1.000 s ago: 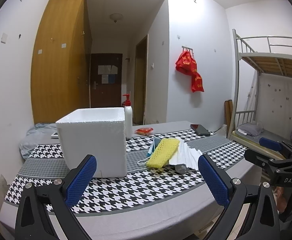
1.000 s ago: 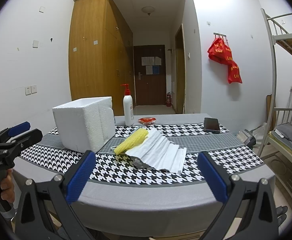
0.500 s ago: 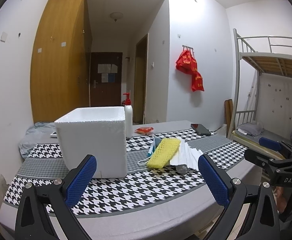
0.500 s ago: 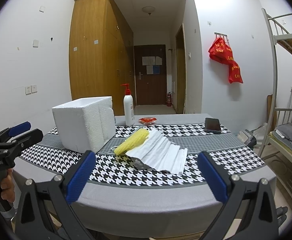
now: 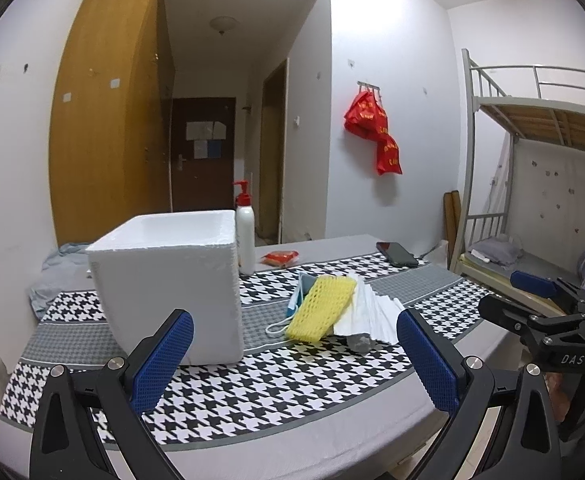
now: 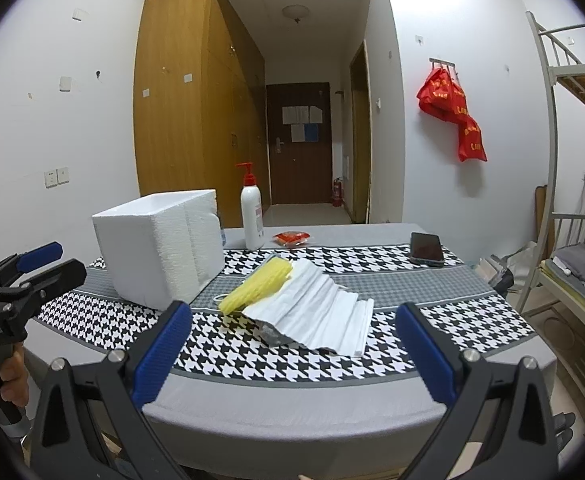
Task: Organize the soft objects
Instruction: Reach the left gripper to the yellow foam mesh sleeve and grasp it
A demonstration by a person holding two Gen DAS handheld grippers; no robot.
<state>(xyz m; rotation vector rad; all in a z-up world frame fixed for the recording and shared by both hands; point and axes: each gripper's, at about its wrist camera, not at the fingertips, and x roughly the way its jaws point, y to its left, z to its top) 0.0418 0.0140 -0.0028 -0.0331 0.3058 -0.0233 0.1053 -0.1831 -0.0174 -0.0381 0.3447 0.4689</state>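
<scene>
Left wrist view: my left gripper [image 5: 294, 354] gapes wide, holding nothing, short of the houndstooth-covered table [image 5: 252, 384]. The yellow mesh foam sleeve [image 5: 321, 306] lies on pleated white foam sheets [image 5: 372, 312], beside the white foam box [image 5: 168, 276].

Right wrist view: my right gripper [image 6: 292, 350] is spread wide too, empty, facing the same pile.
</scene>
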